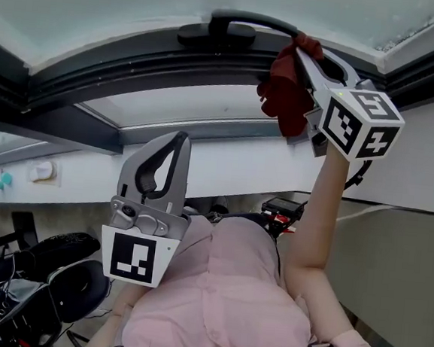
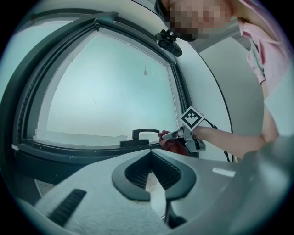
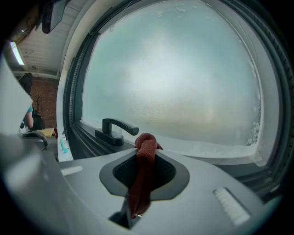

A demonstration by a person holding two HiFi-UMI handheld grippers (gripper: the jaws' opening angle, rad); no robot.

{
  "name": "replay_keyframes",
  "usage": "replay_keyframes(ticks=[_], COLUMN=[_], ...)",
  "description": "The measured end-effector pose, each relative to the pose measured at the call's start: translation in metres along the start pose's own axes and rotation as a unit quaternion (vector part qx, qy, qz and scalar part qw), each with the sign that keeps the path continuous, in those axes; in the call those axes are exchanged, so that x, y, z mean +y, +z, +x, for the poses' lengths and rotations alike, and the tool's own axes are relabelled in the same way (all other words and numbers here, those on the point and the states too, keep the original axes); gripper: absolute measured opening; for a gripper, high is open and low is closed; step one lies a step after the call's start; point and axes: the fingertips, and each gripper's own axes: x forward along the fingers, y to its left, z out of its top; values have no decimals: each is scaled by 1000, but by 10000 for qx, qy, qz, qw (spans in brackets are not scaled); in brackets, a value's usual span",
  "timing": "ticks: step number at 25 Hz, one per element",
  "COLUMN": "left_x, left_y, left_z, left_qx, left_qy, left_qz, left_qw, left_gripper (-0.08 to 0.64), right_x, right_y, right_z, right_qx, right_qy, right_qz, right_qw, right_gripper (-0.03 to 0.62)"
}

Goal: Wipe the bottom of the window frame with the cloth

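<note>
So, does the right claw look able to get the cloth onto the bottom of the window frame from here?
Probably yes. The right claw holds the cloth right at the frame's bottom rail, beside the handle, with nothing between them. Only the handle might interrupt a sweep past it.

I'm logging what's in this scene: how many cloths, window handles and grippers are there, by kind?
Red cloth: 1
Window handle: 1
Grippers: 2, the left gripper and the right gripper
Total: 4
</note>
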Motion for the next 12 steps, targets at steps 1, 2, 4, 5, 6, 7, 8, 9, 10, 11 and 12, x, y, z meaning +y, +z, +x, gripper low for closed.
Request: replay_keyframes(ticks=[1, 2, 4, 5, 6, 7, 8, 9, 10, 11, 12], left_x=[0, 0, 0, 0, 0, 1, 2, 2, 3, 4, 5], left_y=[0, 0, -2, -4, -5, -6, -6, -7, -7, -7, -8], left_z=[0, 1, 3, 3, 4, 4, 4, 4, 4, 3, 3], left_qx=[1, 4, 20, 33, 42, 42, 36, 31, 33, 45, 62], left_qy=[-52, -114, -249, -315, -373, -420, -454, -480, -501, -517, -531], left_qz=[-7, -22, -58, -65, -64, -59, -57, -63, -77, -96, -115], left_qw=[10000, 9999, 9997, 9995, 9993, 9991, 9989, 9988, 9987, 9986, 9985], left_gripper=[0, 0, 0, 0, 0, 0, 0, 0, 0, 0, 0], right_x=[0, 0, 0, -1, -1, -1, -1, -1, -1, -1, -1], right_y=[0, 0, -1, -1, -1, -1, -1, -1, -1, -1, -1], right_z=[0, 0, 0, 0, 0, 1, 1, 1, 0, 0, -1], right_qx=[15, 28, 39, 34, 25, 15, 9, 8, 12, 18, 22], right_qy=[13, 23, 43, 52, 52, 39, 17, -11, -42, -69, -90], right_qz=[13, 28, 68, 91, 103, 101, 86, 67, 50, 42, 47], right_qw=[10000, 10000, 10000, 9999, 9999, 9999, 10000, 10000, 10000, 10000, 9999], right_gripper=[55, 55, 55, 55, 55, 55, 55, 55, 55, 55, 55])
